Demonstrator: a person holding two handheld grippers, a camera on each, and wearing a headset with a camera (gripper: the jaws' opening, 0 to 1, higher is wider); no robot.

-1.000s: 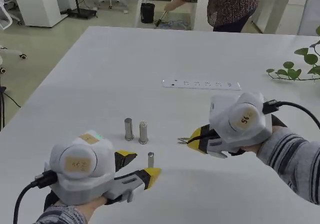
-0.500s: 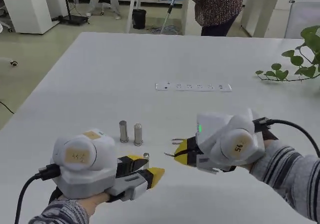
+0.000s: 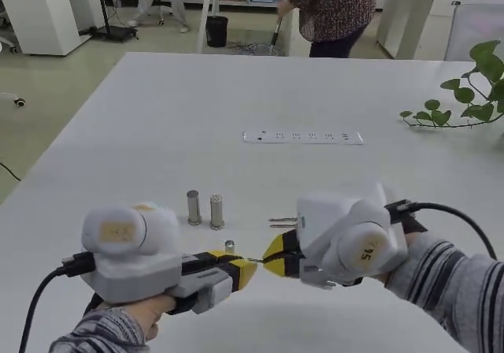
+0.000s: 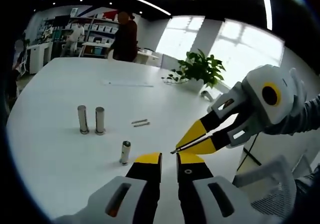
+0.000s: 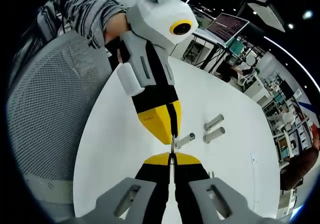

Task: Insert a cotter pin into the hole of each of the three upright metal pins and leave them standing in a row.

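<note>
Observed, against half a second ago, right gripper [image 3: 277,260] brought in to meet left gripper [image 3: 235,265] tip to tip. Against a second ago, left jaws drawn from wide apart to nearly together.

Found right jaws pressed tight on cotter pin [image 5: 172,146], with its free end reaching the left tips. Cannot tell whether left jaws pinch that end or merely sit at it; left gripper view suggests a slim gap.

Located pin C [image 3: 229,247] upright on table [image 3: 157,117], just beside left tips at 11 o'clock and outside the jaws. Located pin A [image 3: 194,207] and pin B [image 3: 216,211] upright, side by side, farther out at 10 o'clock. Noted two spare cotters [image 3: 282,222] lying flat at 1 o'clock from the meeting point. No cotter seen in any pin; holes too small to make out.

Judged cotter pin a light, thin, springy wire: smooth, prone to swivel in a pinch and to bend if forced. Best held near the looped end, legs left free and in line with the jaws.

Judged pin C stiff, solid and narrow-based, easily toppled by a side push. Best steadied low on the shank, below the hole, before feeding.
</note>
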